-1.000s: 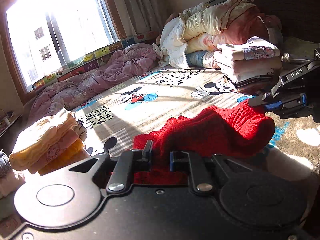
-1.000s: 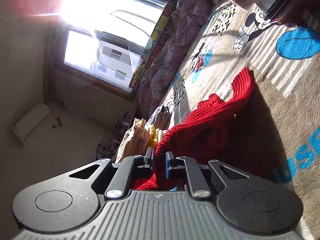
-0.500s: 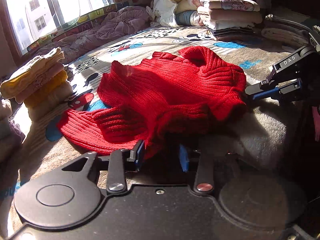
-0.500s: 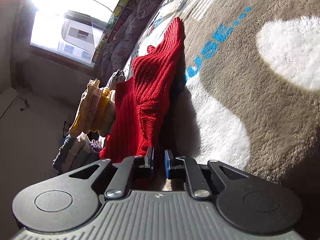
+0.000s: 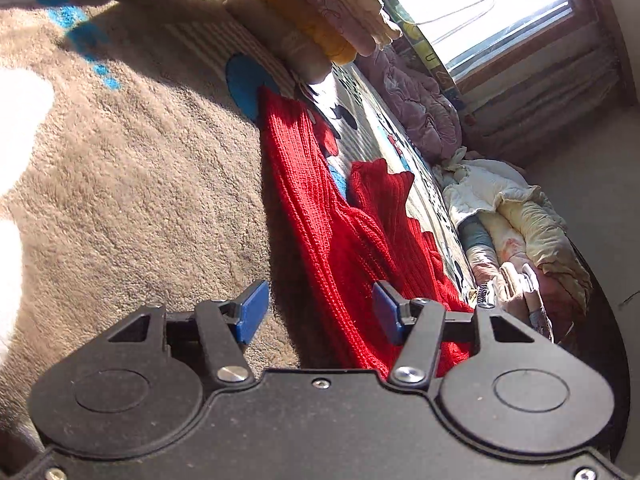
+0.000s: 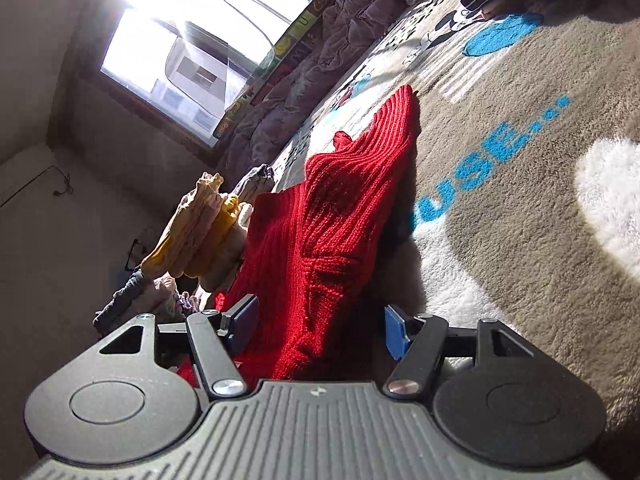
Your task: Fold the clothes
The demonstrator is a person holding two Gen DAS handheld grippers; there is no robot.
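Here, view by view:

Left wrist, tongs: my left tongs stand wide, the blue pads well apart, holding nothing; the near edge of the red sweater lies between them.

Left wrist, sweater: it lies spread on the plush blanket of the bed, one sleeve turned up beyond the body.

Left wrist, surroundings: a folded stack sits past the sweater's far end, bedding is heaped to the right, near the window.

Right wrist, tongs: my right tongs are also wide and grip nothing, straddling a bunched ridge of the red sweater.

Right wrist, sweater: ribbed knit, rumpled near me, running away to a point on the blanket beside the blue lettering.

Right wrist, surroundings: the folded stack stands to the left.

Doing it well: I judge the knit is thick and stretchy, so any pinch should take one layer at a corner or hem, both tongs level, and the rumples should be smoothed flat so the fold lands square.
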